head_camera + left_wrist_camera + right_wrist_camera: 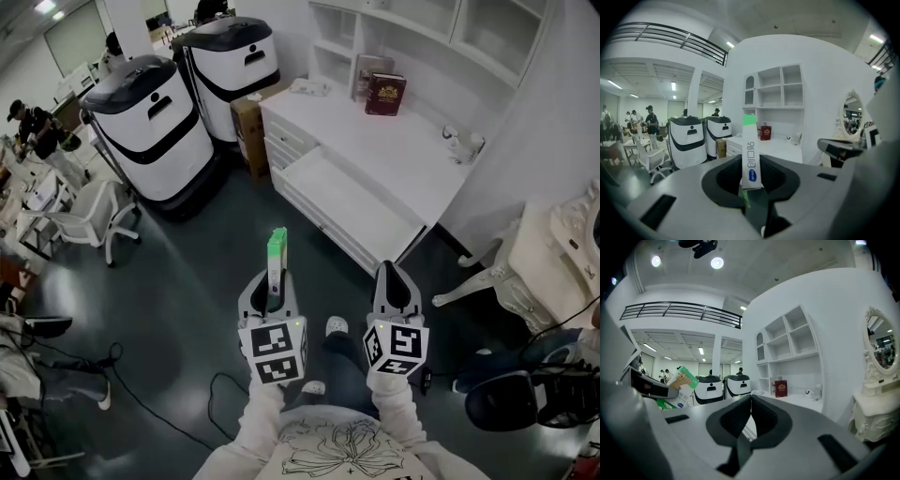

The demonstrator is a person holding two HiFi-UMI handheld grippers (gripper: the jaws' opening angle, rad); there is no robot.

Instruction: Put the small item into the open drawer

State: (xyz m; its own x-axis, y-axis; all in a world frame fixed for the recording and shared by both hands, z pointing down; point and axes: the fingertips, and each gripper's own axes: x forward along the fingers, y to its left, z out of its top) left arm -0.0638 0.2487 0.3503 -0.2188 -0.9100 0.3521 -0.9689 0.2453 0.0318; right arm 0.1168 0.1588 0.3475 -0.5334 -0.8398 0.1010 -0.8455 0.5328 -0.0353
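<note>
A slim white box with a green end [277,246] stands upright between the jaws of my left gripper [274,281], which is shut on it. In the left gripper view the box [751,157] rises from the jaws, with blue print on its face. My right gripper [392,274] is beside it, shut with nothing between its fingers; the right gripper view shows its jaws meeting edge to edge. Ahead and to the right, the open drawer [354,204] sticks out of the white desk [375,141]. Both grippers hang over the dark floor, short of the drawer.
Two white-and-black machines [155,122] stand left of the desk, with a cardboard box [248,127] beside them. A red book [385,94] leans on the desk's shelf unit. A white ornate chair [553,248] is at the right and an office chair [89,220] at the left. Cables lie on the floor.
</note>
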